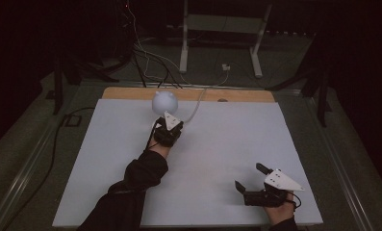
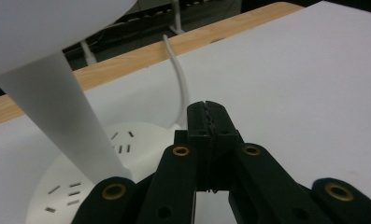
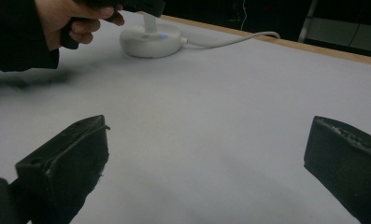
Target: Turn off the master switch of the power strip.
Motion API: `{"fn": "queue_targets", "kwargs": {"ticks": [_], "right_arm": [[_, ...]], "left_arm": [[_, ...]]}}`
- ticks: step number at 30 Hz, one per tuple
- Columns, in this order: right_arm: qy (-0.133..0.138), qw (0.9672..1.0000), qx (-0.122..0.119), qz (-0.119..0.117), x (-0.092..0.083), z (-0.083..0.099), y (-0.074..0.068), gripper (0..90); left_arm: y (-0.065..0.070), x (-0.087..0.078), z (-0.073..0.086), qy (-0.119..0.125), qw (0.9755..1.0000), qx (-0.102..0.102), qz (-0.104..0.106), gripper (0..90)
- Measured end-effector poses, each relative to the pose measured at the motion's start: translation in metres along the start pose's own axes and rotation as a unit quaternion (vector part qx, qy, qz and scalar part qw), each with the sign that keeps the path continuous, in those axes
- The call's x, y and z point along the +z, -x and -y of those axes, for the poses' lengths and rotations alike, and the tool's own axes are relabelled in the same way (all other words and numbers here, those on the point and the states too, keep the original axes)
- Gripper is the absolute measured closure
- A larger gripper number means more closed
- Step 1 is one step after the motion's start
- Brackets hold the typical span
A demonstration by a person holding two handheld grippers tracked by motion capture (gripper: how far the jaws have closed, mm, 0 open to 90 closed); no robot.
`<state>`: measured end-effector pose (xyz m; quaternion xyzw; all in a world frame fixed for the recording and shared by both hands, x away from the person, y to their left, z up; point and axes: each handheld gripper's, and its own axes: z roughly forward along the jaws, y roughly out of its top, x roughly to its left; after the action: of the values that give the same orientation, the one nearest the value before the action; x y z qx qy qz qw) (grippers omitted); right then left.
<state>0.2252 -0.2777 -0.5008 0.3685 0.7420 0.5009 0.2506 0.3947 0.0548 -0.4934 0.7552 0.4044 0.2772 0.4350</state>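
On a white table (image 1: 107, 192), a small white lamp (image 1: 164, 101) stands at twelve o'clock near the far edge; the left gripper (image 2: 206, 112), jaws pressed together on nothing, hovers just over its round base (image 2: 141, 140); the right gripper (image 1: 248, 182), at five o'clock, rests with jaws spread wide.

My right gripper (image 3: 206, 154) has its jaws wide apart above the white table (image 3: 220, 107) — nothing between them. Far ahead, my left hand (image 3: 75, 21) is near the round white lamp base (image 3: 150, 39), whose cable (image 3: 230, 41) runs right
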Motion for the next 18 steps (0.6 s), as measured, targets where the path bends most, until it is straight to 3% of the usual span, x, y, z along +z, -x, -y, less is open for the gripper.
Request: {"fn": "queue_targets", "kwargs": {"ticks": [6,8,18], "right_arm": [[-0.001,1.0,0.0,0.0,0.0,0.0,0.0,0.0],[-0.001,1.0,0.0,0.0,0.0,0.0,0.0,0.0],[-0.001,1.0,-0.002,0.0,0.0,0.0,0.0,0.0]], "left_arm": [[0.001,0.007,0.005,-0.01,0.9991,0.007,-0.041,90.0],[0.001,0.009,0.006,-0.012,0.999,0.0,-0.042,90.0],[0.006,0.018,0.011,-0.028,0.9968,0.015,-0.073,90.0]]}}
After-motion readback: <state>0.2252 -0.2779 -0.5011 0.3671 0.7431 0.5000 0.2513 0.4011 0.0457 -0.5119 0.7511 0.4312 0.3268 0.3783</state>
